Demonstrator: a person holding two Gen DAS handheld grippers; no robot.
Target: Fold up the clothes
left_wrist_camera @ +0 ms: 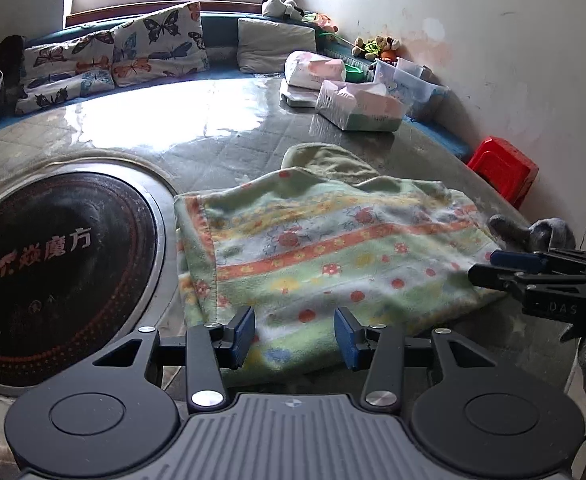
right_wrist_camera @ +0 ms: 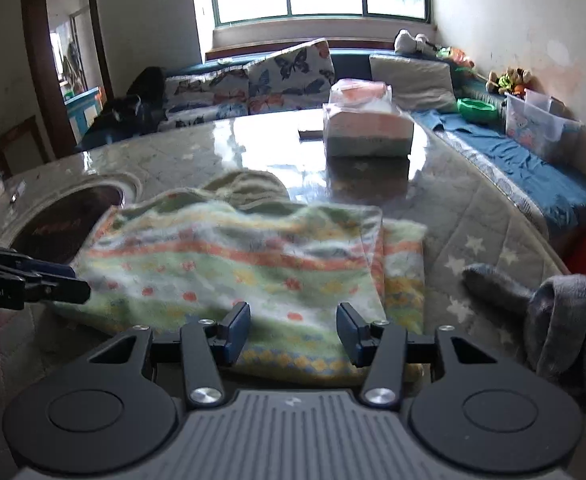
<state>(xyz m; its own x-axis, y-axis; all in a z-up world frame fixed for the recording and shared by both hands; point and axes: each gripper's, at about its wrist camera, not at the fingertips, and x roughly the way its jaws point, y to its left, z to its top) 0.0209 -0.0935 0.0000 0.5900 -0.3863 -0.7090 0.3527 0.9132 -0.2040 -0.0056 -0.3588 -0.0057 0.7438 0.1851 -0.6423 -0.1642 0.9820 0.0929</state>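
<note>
A fleecy green garment with orange bands and flower print lies folded on the round table; it also shows in the right wrist view, with a green hood or sleeve sticking out at the far side. My left gripper is open and empty over the garment's near edge. My right gripper is open and empty over the same near edge, further right. In the left wrist view the right gripper comes in from the right edge.
A black induction hob is set into the table on the left. A grey garment lies at the table's right edge. Tissue packs stand at the far side. A red stool stands by the wall.
</note>
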